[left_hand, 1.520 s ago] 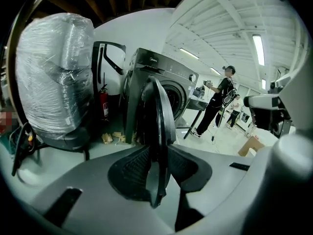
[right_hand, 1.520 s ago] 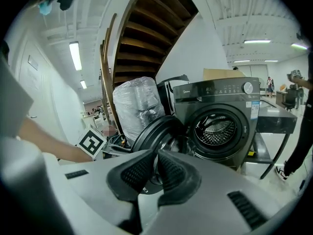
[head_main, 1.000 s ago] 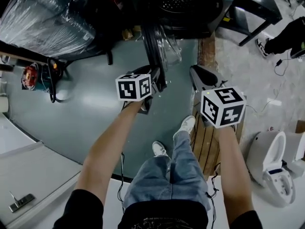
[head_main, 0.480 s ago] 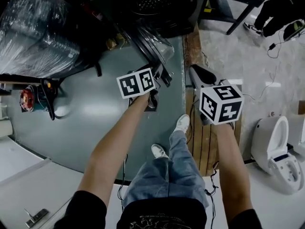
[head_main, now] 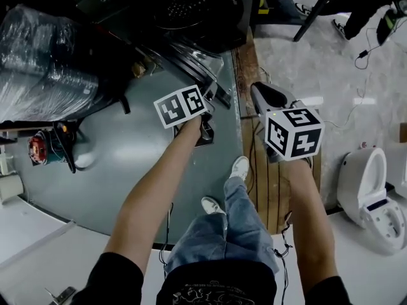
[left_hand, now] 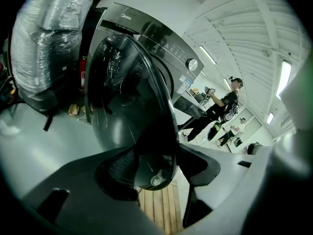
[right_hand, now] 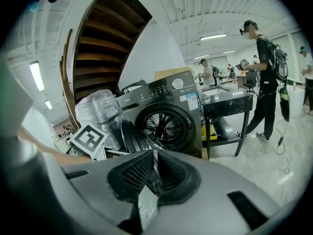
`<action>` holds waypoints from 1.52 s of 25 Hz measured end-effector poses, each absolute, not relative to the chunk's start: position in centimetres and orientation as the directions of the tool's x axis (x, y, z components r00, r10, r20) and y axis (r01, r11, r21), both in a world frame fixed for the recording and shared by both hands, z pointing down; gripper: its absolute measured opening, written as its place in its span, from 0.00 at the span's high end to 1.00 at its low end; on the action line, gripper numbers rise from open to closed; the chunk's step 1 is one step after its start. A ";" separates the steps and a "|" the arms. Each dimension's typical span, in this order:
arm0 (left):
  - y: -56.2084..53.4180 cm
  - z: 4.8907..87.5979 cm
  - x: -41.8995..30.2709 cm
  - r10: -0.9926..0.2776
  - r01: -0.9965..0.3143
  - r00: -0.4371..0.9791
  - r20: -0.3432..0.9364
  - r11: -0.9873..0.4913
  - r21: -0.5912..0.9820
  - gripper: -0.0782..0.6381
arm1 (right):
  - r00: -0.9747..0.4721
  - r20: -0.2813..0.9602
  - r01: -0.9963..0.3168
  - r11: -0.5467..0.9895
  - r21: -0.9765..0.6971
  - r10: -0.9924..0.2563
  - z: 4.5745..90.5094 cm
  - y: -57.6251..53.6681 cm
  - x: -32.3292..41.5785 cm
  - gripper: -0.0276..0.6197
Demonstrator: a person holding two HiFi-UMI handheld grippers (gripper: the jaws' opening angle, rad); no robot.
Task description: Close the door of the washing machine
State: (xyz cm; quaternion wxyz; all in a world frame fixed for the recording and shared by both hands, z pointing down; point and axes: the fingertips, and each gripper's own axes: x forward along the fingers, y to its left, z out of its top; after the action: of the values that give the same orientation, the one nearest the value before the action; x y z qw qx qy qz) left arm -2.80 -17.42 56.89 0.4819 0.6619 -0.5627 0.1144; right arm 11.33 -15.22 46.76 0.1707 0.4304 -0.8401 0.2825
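Since the door [left_hand: 127, 97] stands swung well out from the washer [right_hand: 168, 116] with the drum mouth fully exposed, the task reads as not done: nothing is closed yet. Left to do, as I judge it: swing the door round to the washer front and press until it latches.

Counts, big to small, all placed off the washer:
- washer: 1. Dark grey front-loader, round drum opening in plain view.
- bundle [head_main: 44, 62]: 1. Plastic-wrapped, just beside the washer on the side the door hangs from.
- table [right_hand: 227, 99]: 1. Dark, just beside the washer on the opposite side.
- people: at least 3 in the right gripper view, beyond the table, well apart from the washer.
- door: 1. Round glass bowl, hanging open in front of the washer, not touching its front.
- toilet [head_main: 365, 192]: 1. White, well apart from the washer, out past the table side.
- grippers: 2.
  - left gripper [left_hand: 156, 168]: in front of the washer at the door's free rim. Its jaws are opening with the rim sitting between them, and a gap shows on one side, so it isn't clamped.
  - right gripper [right_hand: 152, 170]: farther out from the washer, apart from the door, aimed at the washer front. Its tongs are pressed together and hold nothing of the task. A pale strip shows under the pads, and I can't tell what it is.
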 end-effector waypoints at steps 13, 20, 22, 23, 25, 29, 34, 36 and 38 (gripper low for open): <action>-23.6 57.7 0.8 -0.639 -0.781 0.341 0.690 0.216 0.586 0.50 | -0.573 0.537 -0.819 0.459 -0.345 -0.619 48.6 -20.0 14.8 0.92; -26.7 57.7 2.1 -0.656 -0.747 0.320 0.683 0.268 0.608 0.49 | -0.552 0.549 -0.833 0.439 -0.336 -0.627 49.1 -21.5 17.4 0.92; -27.4 57.7 2.4 -0.661 -0.734 0.317 0.680 0.284 0.618 0.49 | -0.556 0.550 -0.830 0.458 -0.320 -0.623 49.0 -22.2 17.5 0.92; -27.8 57.7 2.5 -0.661 -0.727 0.318 0.680 0.290 0.622 0.48 | -0.560 0.551 -0.826 0.471 -0.311 -0.619 49.1 -22.6 17.4 0.92; -28.6 57.8 3.0 -0.657 -0.718 0.325 0.680 0.297 0.629 0.48 | -0.569 0.557 -0.816 0.498 -0.293 -0.605 49.5 -23.5 17.0 0.92; -30.2 57.9 3.6 -0.647 -0.698 0.344 0.681 0.309 0.646 0.48 | -0.578 0.581 -0.801 0.534 -0.270 -0.574 50.6 -25.4 15.6 0.92; -32.2 57.9 4.1 -0.646 -0.668 0.354 0.676 0.331 0.666 0.47 | -0.576 0.593 -0.800 0.536 -0.268 -0.563 51.2 -27.7 15.2 0.92; -33.3 57.9 4.5 -0.647 -0.655 0.360 0.672 0.338 0.676 0.46 | -0.570 0.594 -0.805 0.530 -0.266 -0.568 51.2 -28.6 15.3 0.92; -34.2 58.0 4.7 -0.642 -0.644 0.366 0.673 0.348 0.681 0.46 | -0.566 0.593 -0.809 0.525 -0.265 -0.573 51.2 -29.5 15.4 0.92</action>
State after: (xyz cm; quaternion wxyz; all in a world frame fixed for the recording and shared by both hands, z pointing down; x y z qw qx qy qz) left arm 4.67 -34.23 58.03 0.5973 0.5710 -0.5631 0.0006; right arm 15.42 -29.51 51.22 0.2229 0.4091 -0.8443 0.2649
